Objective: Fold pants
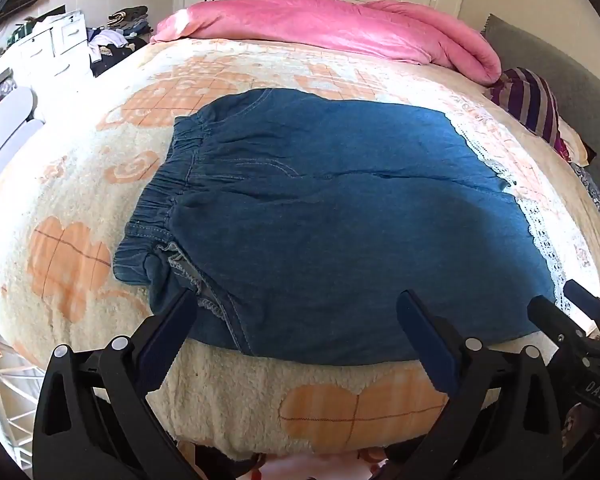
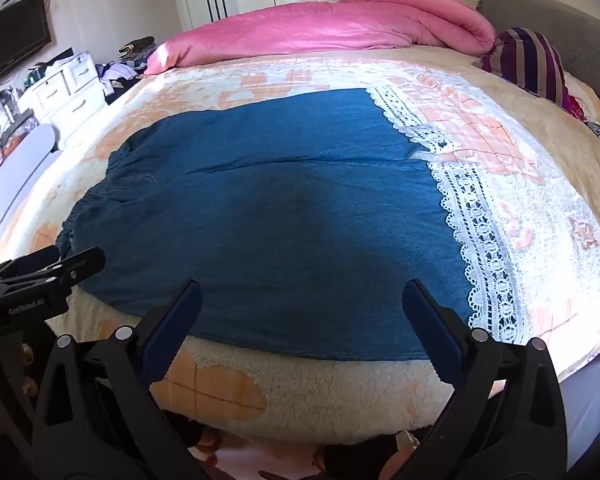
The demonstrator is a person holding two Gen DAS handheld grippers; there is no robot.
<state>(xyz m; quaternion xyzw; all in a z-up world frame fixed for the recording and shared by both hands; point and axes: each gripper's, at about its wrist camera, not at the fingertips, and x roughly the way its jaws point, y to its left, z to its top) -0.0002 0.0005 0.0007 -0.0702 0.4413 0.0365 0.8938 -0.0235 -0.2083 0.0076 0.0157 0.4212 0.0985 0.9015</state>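
The pants (image 1: 340,208), blue denim with a gathered elastic waistband and white lace hems (image 2: 472,232), are lying spread flat across the near half of the bed (image 1: 80,184), waistband pointing left. Their near edge is dipping behind the gripper fingers, and the near corner of the waistband is bunching so its seams are hard to follow. The left gripper (image 1: 296,320) is hovering over the waistband end with jaws standing wide, nothing between them. The right gripper (image 2: 300,308) is hovering likewise spread wide over the leg end. Underneath is lying a fleecy cream blanket (image 2: 300,392) with orange patches; a pink quilt (image 1: 320,24) is bunching at the far side.
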